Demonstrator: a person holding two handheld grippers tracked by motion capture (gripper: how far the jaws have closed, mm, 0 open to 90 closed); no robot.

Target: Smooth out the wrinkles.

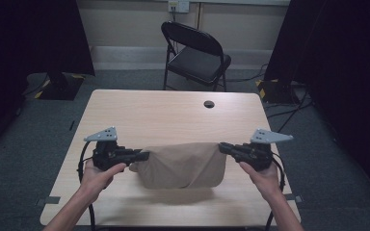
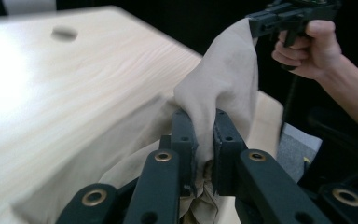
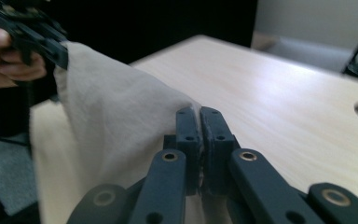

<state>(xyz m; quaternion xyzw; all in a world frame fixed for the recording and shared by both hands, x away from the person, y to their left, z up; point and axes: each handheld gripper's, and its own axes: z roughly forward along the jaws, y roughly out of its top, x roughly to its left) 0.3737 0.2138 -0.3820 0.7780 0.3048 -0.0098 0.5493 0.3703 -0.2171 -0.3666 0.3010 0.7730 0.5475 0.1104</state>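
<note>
2 grippers hold 1 beige cloth point(image 1: 183, 166) between them above the near half of the wooden table point(image 1: 173, 110). The left gripper point(image 1: 142, 155) pinches the left upper corner of the cloth; in the left gripper view its jaws are closed narrowly on a thick bunch of fabric point(image 2: 205, 140). The right gripper point(image 1: 223, 147) pinches the right upper corner; in the right gripper view its jaws are pressed almost together with a thin edge of the cloth point(image 3: 121, 121) between them. The top edge of the cloth stretches from 1 gripper to the other and sags a little in the middle, and the lower part hangs down to the table. A round hole point(image 1: 209, 104) is in the far part of the table. A black folding chair point(image 1: 195, 55) stands behind the table.
</note>
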